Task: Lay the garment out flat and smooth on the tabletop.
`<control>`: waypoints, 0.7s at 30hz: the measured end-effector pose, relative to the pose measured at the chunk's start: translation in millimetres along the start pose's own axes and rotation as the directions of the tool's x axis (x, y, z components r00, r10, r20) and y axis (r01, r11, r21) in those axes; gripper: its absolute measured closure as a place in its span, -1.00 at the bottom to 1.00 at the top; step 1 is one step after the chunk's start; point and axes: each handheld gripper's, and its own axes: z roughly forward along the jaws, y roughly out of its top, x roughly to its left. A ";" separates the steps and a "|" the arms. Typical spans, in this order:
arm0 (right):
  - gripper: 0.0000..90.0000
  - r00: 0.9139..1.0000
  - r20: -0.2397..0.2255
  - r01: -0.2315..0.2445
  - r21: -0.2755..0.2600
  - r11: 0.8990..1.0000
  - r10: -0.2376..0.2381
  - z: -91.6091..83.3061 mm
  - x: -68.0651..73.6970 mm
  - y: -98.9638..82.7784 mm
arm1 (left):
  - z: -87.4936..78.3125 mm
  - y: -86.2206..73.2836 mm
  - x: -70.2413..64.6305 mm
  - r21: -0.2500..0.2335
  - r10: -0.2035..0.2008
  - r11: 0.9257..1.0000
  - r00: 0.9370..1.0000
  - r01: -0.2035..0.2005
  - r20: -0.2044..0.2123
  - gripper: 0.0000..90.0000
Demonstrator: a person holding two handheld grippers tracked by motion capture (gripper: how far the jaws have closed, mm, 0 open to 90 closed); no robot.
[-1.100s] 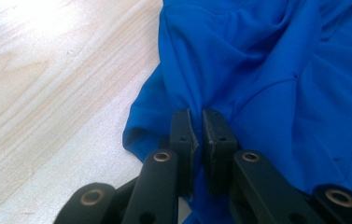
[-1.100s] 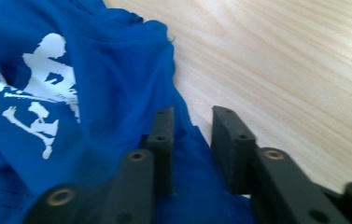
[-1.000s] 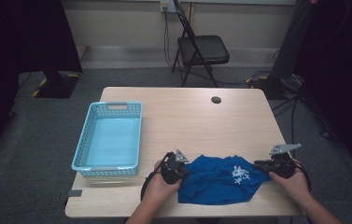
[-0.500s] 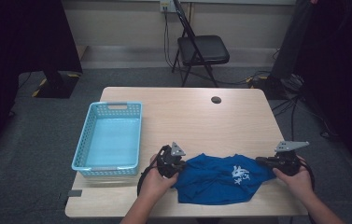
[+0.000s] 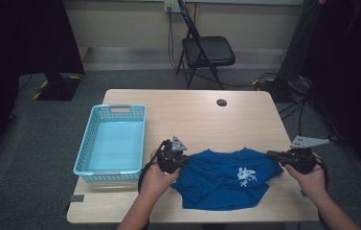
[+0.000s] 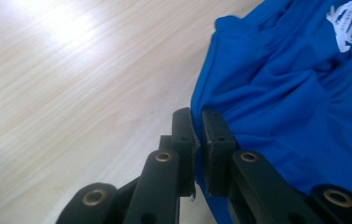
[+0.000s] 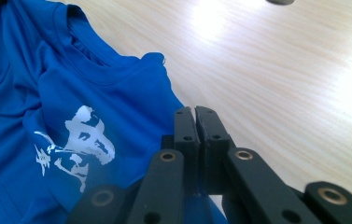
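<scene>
A blue shirt [image 5: 221,179] with a white print lies spread near the table's front edge, pulled taut between my two grippers. My left gripper [image 5: 184,160] is shut on the shirt's left edge; in the left gripper view the jaws [image 6: 196,114] pinch a fold of the blue shirt [image 6: 295,93]. My right gripper [image 5: 270,154] is shut on the right edge. In the right gripper view its jaws [image 7: 195,112] stand pressed together, and the blue shirt [image 7: 71,93] runs in under them. A hand holds each gripper.
A light blue basket [image 5: 111,173] with nothing in it stands at the table's left, close to the left hand. A small dark round disc [image 5: 221,102] sits at the far side of the wooden table [image 5: 192,115]. A black folding chair [image 5: 207,50] stands beyond it.
Both hands have risen a little and the right one has drawn to the right. The shirt, bunched between them before, now lies wider and flatter.
</scene>
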 end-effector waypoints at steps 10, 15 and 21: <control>0.95 1.000 0.017 0.013 -0.039 0.999 -0.012 0.6 -2.2 17.0 | -4.6 10.5 16.7 -0.025 -0.015 1.000 0.999 0.014 -0.045 0.89; 0.95 0.999 0.027 0.024 -0.054 0.998 -0.023 0.2 -4.0 27.3 | -5.7 18.1 23.4 -0.028 -0.012 1.000 0.998 0.010 -0.062 0.89; 0.95 0.999 0.036 0.021 -0.052 0.998 -0.019 4.7 -9.3 34.5 | -3.9 25.2 29.6 -0.032 -0.020 0.999 0.997 0.018 -0.070 0.89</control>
